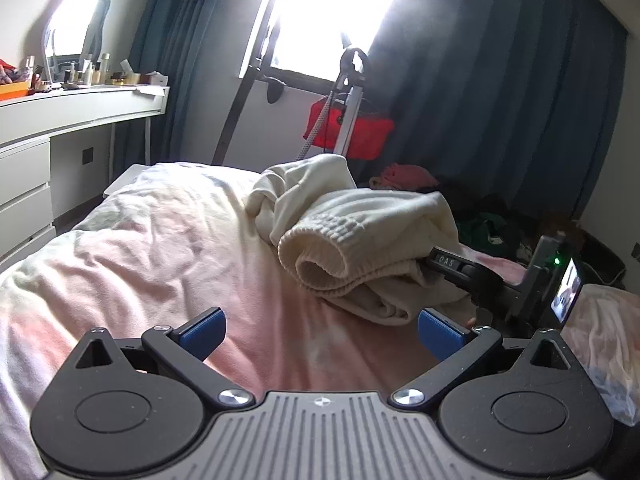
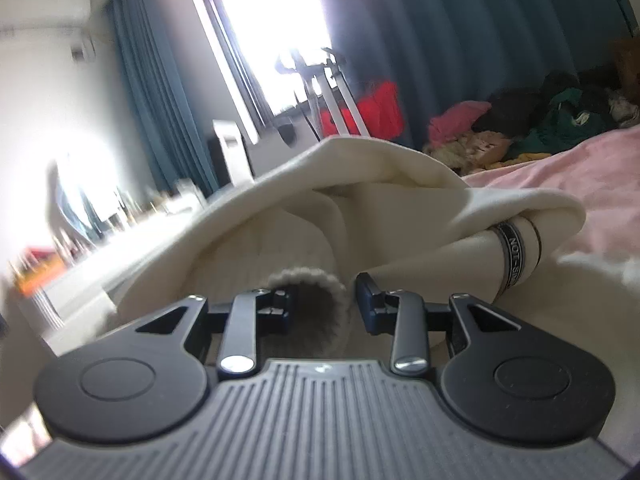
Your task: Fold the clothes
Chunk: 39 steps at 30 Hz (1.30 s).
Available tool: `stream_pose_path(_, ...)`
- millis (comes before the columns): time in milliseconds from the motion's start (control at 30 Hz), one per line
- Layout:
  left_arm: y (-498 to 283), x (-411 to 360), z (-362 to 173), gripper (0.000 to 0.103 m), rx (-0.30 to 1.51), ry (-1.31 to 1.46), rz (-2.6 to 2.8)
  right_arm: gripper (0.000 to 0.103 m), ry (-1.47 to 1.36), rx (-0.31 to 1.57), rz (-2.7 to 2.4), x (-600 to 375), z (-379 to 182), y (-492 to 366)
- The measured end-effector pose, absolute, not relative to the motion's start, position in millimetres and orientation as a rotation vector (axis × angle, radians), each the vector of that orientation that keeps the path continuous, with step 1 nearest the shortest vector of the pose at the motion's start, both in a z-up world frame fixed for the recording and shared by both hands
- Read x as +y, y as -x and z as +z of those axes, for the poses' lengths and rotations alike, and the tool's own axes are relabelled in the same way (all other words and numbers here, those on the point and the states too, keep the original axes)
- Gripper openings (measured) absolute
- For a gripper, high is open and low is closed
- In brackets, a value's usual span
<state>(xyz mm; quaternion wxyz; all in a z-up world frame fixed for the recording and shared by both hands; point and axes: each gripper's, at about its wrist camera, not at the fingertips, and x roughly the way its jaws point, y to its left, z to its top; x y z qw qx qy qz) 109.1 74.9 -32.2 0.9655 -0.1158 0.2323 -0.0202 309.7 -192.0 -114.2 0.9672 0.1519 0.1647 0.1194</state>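
Nearest the left wrist view: left gripper (image 1: 322, 334), jaws wide, blue pads well apart, nothing between them. It hovers over the pink bedspread (image 1: 168, 248), just short of the garment.

Task item: cream sweater (image 1: 352, 216), thick knit, crumpled in a heap on the bed, toward the far right part of the bedspread. One ribbed cuff (image 1: 320, 256) lies at the near side of the heap, rolled so that its round opening faces the left camera. Fabric above the cuff is bunched in soft folds; a smoother cream panel rises at the back of the heap.

Right gripper (image 2: 322, 300): jaws narrow, standing to either side of the ribbed cuff (image 2: 308, 300), which sits between them. Whether the pads actually press the knit I cannot tell; the right pad appears to stand just clear of the cuff edge. In the left view the same tool enters from the right, its tip buried in the sweater's folds. In the right view a large fold of the sweater (image 2: 360, 172) drapes across, and a banded, lettered cylindrical part (image 2: 516, 252) pokes out from under its right end; I cannot identify it.

Containers:
- Orange tray (image 1: 14, 90) on the white bench (image 1: 80, 108) at left, holds small items, too small to tell.
- Red bag or bin (image 1: 348, 132) below the window, by a white stand; contents not visible.

Loose pile of dark, green and pink clothes (image 2: 540, 120) at the bed's far side.
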Motion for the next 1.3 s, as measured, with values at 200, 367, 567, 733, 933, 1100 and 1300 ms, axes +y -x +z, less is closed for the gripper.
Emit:
stream_pose_path(200, -102, 68, -30, 0.103, 0.449, 0.185, -0.024, 0.012, -0.122, 0.219, 0.223, -178, -53, -241)
stream_pose_path(367, -79, 56, -20, 0.103, 0.383, 0.141, -0.068, 0.011, -0.027, 0.079, 0.249, -197, 6, -153)
stream_pose_path(567, -35, 31, -8, 0.103, 0.324, 0.073, -0.203, 0.010, 0.004, -0.043, 0.273, -244, 55, -49)
stream_pose_path(733, 0, -1, -14, 0.103, 0.389, -0.022, -0.370, 0.011, -0.104, 0.073, 0.247, -283, 35, -5)
stream_pose_path(933, 38, -71, -42, 0.103, 0.391, -0.353, -0.574, 0.010, -0.211, 0.302, 0.121, -313, -10, -9)
stream_pose_path(1100, 60, -116, -75, 0.103, 0.340, -0.614, -0.647, 0.011, -0.257, 0.343, 0.086, -317, -14, -13)
stream_pose_path(1300, 37, -136, -95, 0.103, 0.173, -0.731, -0.280, 0.011, -0.281, 0.334, 0.114, -326, -2, 2)
